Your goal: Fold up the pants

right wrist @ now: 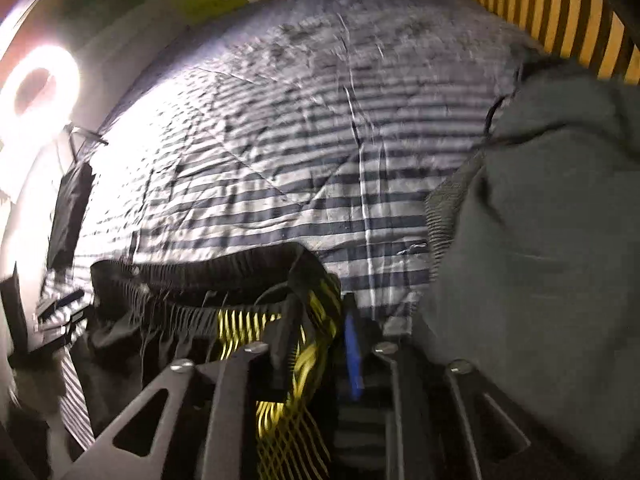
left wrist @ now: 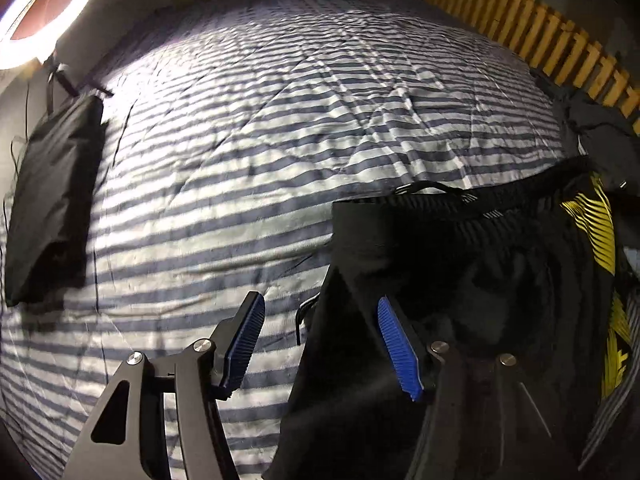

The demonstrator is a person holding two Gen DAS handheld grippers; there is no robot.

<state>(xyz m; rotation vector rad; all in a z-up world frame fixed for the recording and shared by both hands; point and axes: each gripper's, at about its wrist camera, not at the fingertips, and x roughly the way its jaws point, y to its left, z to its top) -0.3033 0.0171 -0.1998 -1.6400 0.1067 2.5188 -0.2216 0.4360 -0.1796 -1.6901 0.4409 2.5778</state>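
Note:
Black pants (left wrist: 460,248) with a ribbed elastic waistband and a yellow-and-black striped side panel lie at the right on the striped quilt (left wrist: 280,120). My left gripper (left wrist: 320,320) stands open at their left edge: its right blue pad is over the black cloth, its left finger over the bare quilt. In the right wrist view the pants (right wrist: 180,280) hang bunched, waistband towards the camera. My right gripper (right wrist: 322,312) is shut on the yellow-striped side of them, with the fabric filling the narrow gap between its fingers.
A folded black garment (left wrist: 52,200) lies at the quilt's left edge under a bright ring light (left wrist: 40,12). A grey garment (right wrist: 540,220) is heaped at the right. Yellow slats (left wrist: 540,28) run along the far right edge of the bed.

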